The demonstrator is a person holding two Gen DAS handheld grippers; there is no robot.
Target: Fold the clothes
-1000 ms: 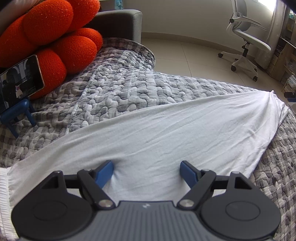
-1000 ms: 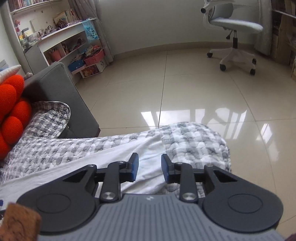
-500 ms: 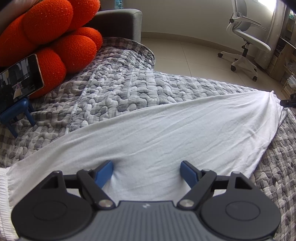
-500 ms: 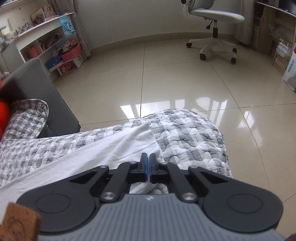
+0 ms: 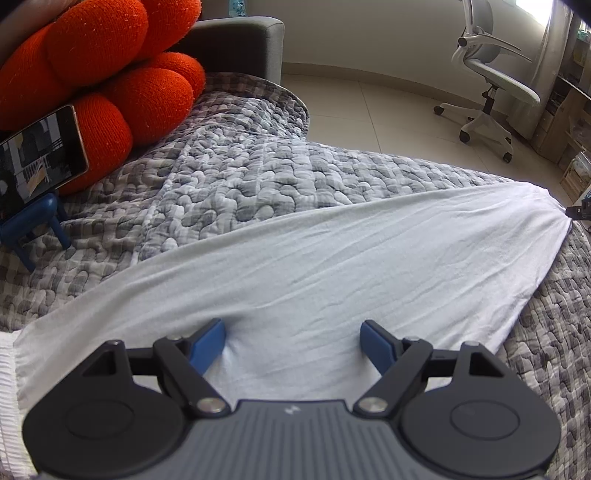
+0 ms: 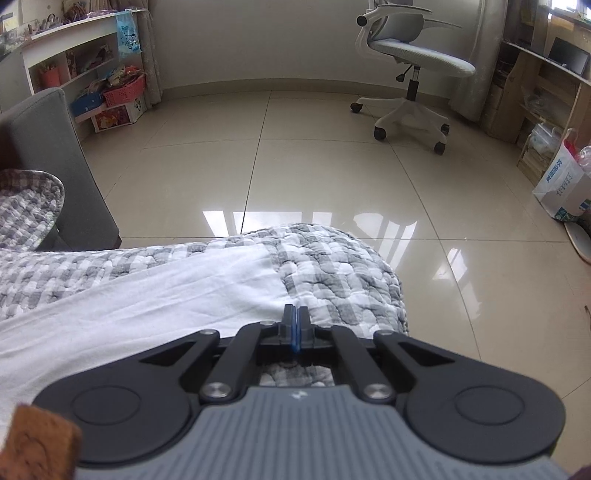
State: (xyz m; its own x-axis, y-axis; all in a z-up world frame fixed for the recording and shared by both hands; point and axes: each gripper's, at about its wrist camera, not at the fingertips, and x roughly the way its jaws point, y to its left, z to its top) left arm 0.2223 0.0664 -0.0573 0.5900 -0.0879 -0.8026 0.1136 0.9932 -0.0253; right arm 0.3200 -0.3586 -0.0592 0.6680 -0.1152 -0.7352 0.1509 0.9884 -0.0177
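Right claw [image 6: 295, 325] clamped on white garment's [image 5: 332, 258] hidden corner; left claw [image 5: 293, 339] spread wide above it

daylight came from a window [image 5: 533, 7] at upper right, blown out to white. the glossy floor [image 6: 314, 221] carried bright window glare. both views were sharp at centre, with fisheye bending at the edges and dark vignetted corners; shadows stayed soft.
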